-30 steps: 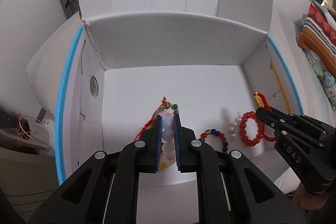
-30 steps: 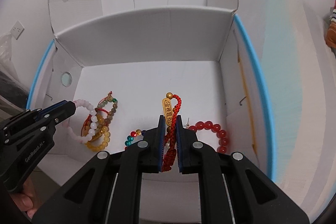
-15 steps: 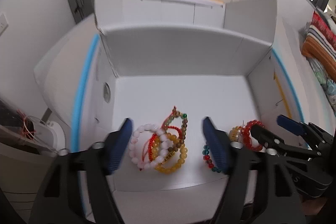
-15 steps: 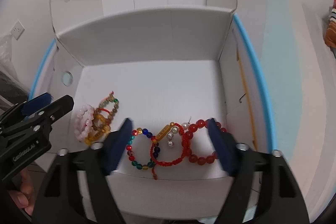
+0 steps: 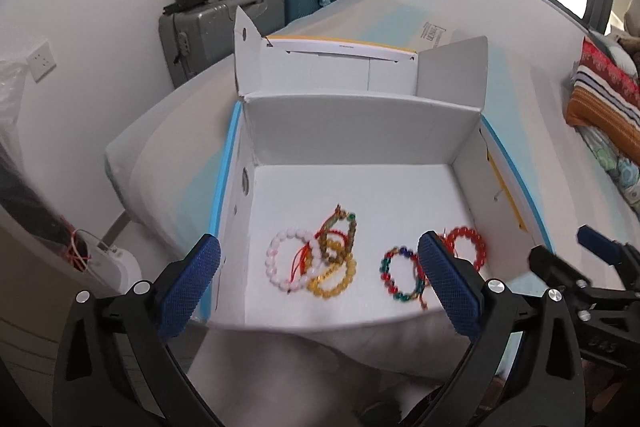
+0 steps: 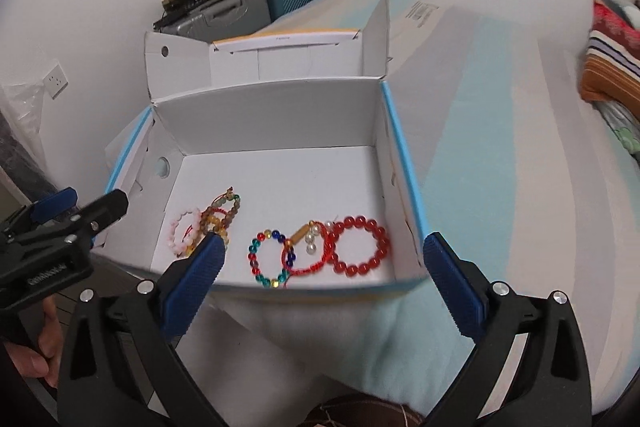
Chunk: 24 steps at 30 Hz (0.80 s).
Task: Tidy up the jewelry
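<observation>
From the left wrist, the left tongs point(image 5: 320, 279) stand wide apart, holding nothing, just short of the near wall of the white box point(image 5: 360, 127). On its floor lies a tangled pile of pink, amber and brown bracelets point(image 5: 316, 259), its long axis running away from the camera. From the right wrist, the right tongs point(image 6: 324, 275) are likewise spread and bare; a multicoloured bead bracelet point(image 6: 272, 259), a red cord bracelet point(image 6: 306, 259) and a red bead bracelet point(image 6: 360, 247) lie flat in a left-to-right row, overlapping.

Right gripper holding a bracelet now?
No. The right gripper is wide open and the red bracelet lies in the box.
</observation>
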### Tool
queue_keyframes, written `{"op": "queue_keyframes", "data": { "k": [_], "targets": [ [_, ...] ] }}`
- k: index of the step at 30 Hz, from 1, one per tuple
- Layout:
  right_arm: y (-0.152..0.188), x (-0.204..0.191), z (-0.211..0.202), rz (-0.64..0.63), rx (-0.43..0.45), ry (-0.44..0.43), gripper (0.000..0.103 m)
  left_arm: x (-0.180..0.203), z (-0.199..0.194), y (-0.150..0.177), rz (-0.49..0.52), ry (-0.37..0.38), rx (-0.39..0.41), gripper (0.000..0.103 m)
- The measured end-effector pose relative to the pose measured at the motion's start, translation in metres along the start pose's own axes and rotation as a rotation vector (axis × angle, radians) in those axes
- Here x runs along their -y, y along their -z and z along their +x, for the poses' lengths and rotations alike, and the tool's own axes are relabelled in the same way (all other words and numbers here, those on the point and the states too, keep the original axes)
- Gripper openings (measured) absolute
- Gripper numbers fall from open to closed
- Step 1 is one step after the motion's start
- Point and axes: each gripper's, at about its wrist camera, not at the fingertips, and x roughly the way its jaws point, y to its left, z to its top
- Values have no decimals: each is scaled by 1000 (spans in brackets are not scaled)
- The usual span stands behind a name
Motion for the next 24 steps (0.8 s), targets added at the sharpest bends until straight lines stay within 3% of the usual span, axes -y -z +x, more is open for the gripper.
{"op": "queue_keyframes", "data": {
  "k": [9,24],
  "targets": [
    [27,-7,-26,13,22,17,95,7,-26,36,24,30,8,97],
    [32,-11,-29,8,28,45,95,3,-30,45,27,22,-9,97]
  ]
}}
